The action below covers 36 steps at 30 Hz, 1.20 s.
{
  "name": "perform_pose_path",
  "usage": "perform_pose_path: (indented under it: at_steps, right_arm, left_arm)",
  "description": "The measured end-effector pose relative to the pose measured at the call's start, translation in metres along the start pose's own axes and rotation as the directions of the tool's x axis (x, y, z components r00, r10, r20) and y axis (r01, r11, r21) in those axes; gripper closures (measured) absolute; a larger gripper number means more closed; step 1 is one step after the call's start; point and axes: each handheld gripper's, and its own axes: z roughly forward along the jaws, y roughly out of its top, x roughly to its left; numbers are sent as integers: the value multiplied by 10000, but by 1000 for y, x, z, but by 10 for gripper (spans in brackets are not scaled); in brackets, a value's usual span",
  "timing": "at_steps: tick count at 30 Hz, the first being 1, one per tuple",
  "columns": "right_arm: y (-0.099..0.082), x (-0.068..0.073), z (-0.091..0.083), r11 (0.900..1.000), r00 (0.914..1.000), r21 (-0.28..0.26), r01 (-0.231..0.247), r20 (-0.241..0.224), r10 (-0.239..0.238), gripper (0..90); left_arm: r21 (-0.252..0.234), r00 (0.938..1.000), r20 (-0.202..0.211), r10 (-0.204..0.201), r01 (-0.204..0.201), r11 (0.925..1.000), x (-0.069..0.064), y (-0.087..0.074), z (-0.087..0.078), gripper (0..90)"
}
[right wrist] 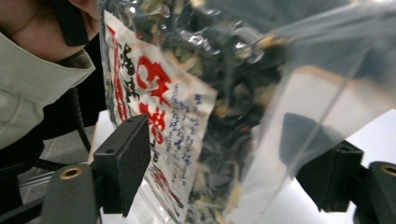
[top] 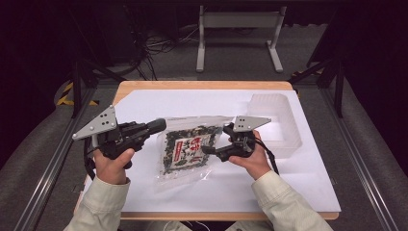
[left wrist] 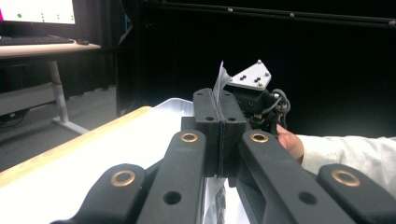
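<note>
I'm pinching the light, floppy, slippery bag (top: pixel 186 149) edge with my left gripper (top: pixel 156 127); right gripper (top: pixel 208 150) is straddling it, unclenched.

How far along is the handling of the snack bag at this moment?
Done: the left gripper is shut on the snack bag's clear edge, jaws pressed together in its own view. In hand: the right gripper straddles the bag, jaws wide, pads apparently not pressing. Left: the right grip, and perhaps a move to the clear bin, which looks empty.
</note>
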Motion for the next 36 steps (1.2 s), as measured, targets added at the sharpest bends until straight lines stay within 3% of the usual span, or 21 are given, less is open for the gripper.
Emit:
perform_pose_path:
  at_steps: [8,21,30,36]
  right_arm:
    - [-4,-1,10,9992,9964,-101,-390,-754,381,391]
    - [-4,1,10,9996,9907,33,-282,-1329,284,684]
    - [-2,5,6,9998,9881,168,-130,-1530,154,738]
    - [-1,5,4,9996,9841,224,-170,-1766,207,764]
  left_arm:
    - [-116,9998,-179,-131,129,9998,1,0,-6,899]
    - [-125,9988,-427,-248,243,9996,3,-1,-9,899]
    - [-185,9974,-632,-347,336,9993,6,-2,-9,896]
    - [-200,9934,-1073,-398,379,9991,10,-5,-7,850]
